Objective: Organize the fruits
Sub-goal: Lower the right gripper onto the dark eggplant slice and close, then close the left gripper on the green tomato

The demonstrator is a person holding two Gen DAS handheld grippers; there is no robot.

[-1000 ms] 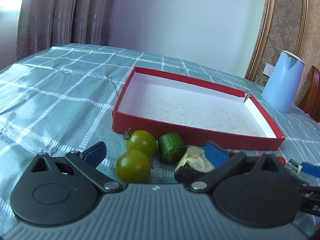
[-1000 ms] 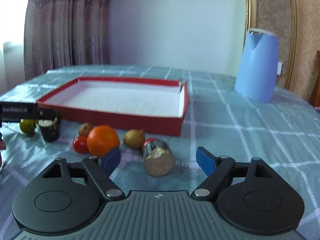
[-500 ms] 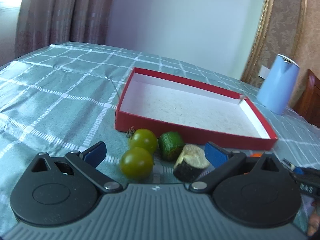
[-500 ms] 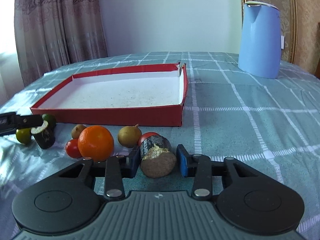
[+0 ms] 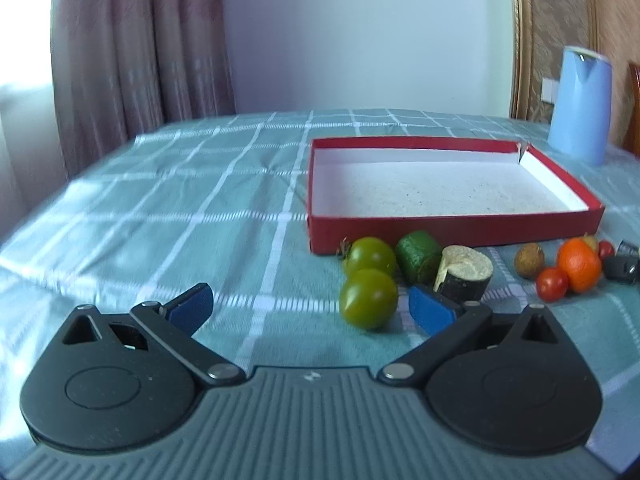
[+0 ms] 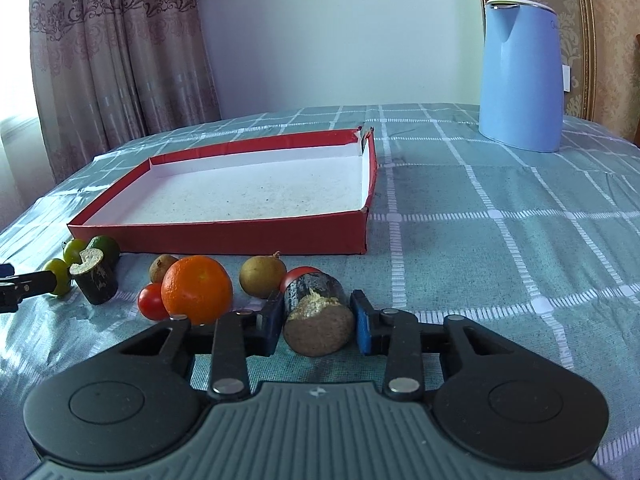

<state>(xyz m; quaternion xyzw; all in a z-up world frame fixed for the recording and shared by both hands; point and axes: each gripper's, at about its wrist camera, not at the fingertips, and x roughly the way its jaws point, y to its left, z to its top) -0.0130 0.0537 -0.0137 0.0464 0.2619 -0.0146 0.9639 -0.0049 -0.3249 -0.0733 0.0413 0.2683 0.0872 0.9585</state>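
Observation:
My right gripper [image 6: 318, 322] is closing its jaws, and both blue pads touch the sides of a dark-skinned cut chunk [image 6: 318, 330] lying on the cloth. Just behind it sit an orange [image 6: 197, 290], a red tomato [image 6: 151, 302] and a brown fruit [image 6: 262, 282]. My left gripper [image 5: 310, 312] stands open low over the cloth. A green tomato [image 5: 368, 298] lies between its fingers, close to the right pad [image 5: 432, 312]. Beyond are a second green tomato [image 5: 370, 256], a green chunk [image 5: 418, 256] and another dark chunk [image 5: 464, 278]. The red tray [image 5: 452, 236] behind the fruit holds nothing.
A blue kettle [image 6: 520, 76] stands at the back right on the checked green tablecloth [image 6: 500, 240]. Curtains hang at the left, beyond the table's far edge. A wooden chair edge shows at the far right.
The right gripper's jaws came in from wide apart onto the dark chunk. The left gripper shifted left and rolled, so the green tomatoes now lie by its right finger.

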